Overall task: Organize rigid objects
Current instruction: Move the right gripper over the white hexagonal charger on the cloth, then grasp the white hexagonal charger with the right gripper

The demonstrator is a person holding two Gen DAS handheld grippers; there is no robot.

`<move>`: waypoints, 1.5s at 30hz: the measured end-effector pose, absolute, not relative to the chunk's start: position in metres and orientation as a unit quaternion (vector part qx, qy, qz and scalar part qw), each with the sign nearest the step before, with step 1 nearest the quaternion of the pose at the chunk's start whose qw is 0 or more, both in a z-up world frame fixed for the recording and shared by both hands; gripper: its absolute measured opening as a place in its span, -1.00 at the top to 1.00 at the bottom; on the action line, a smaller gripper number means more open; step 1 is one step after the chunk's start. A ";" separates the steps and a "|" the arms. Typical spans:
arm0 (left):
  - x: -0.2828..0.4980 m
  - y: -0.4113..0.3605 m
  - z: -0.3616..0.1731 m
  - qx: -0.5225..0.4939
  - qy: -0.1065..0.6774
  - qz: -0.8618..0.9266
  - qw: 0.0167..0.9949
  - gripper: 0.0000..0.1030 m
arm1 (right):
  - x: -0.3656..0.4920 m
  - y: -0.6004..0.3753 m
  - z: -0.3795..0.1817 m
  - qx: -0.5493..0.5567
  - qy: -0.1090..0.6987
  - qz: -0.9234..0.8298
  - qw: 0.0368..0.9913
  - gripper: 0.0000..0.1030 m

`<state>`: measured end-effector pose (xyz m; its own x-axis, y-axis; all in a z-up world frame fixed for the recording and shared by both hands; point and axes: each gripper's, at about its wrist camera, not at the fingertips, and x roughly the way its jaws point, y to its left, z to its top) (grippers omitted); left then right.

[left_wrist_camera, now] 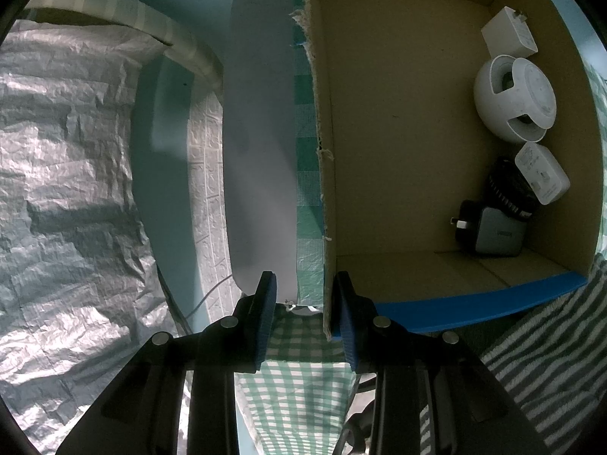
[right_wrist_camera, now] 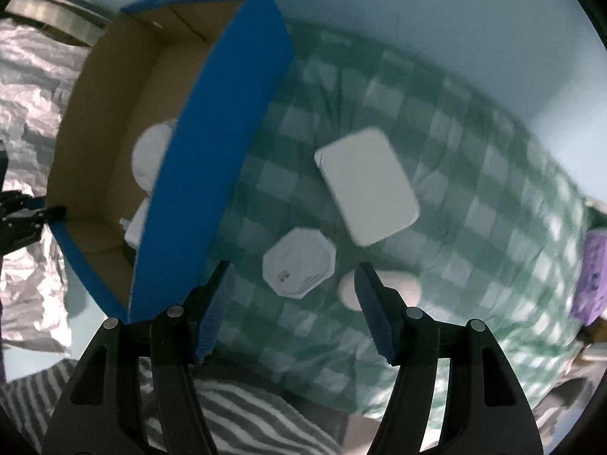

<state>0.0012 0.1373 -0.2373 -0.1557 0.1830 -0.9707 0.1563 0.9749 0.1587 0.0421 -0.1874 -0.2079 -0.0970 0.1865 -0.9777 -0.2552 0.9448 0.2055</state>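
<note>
I'm seeing the left hand-held gripper (left_wrist_camera: 305, 318) straddling the near corner of the cardboard box (left_wrist_camera: 398, 144), wall between its 2 pads, tho I can't tell if it's actually clamping; inside, along the far-right wall, are sitting a white charger (left_wrist_camera: 509, 32), a round white gadget (left_wrist_camera: 514, 98), a small white plug (left_wrist_camera: 542, 178), a black item (left_wrist_camera: 510, 189) and a grey adapter (left_wrist_camera: 497, 233). My right hand-held gripper (right_wrist_camera: 292, 311) is hanging wide open w/ nothing in it over the green checked cloth (right_wrist_camera: 474, 174), where a white rectangular case (right_wrist_camera: 366, 185), a white octagonal pc (right_wrist_camera: 299, 261) and a pale oval thing (right_wrist_camera: 402, 288) are lying just beside the box's blue wall (right_wrist_camera: 212, 151).
</note>
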 end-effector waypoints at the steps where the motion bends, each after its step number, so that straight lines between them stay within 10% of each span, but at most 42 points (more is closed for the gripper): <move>1: 0.001 0.138 -0.238 0.111 0.760 0.010 0.640 0.37 | 0.041 -0.187 -0.213 -0.019 0.728 0.161 0.666 -0.28; 28: 0.003 0.140 -0.240 0.108 0.761 0.007 0.640 0.31 | 0.040 -0.202 -0.292 0.111 0.797 0.093 0.586 -0.30; 45: 0.001 0.140 -0.241 0.105 0.761 0.007 0.641 0.27 | 0.054 -0.136 -0.310 -0.076 0.773 0.107 0.621 -0.06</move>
<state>0.0013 0.1402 -0.2410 -0.1575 0.1682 -0.9731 0.1510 0.9779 0.1446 0.0542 -0.1362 -0.3100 -0.2167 0.0158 -0.9761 -0.2511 0.9653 0.0714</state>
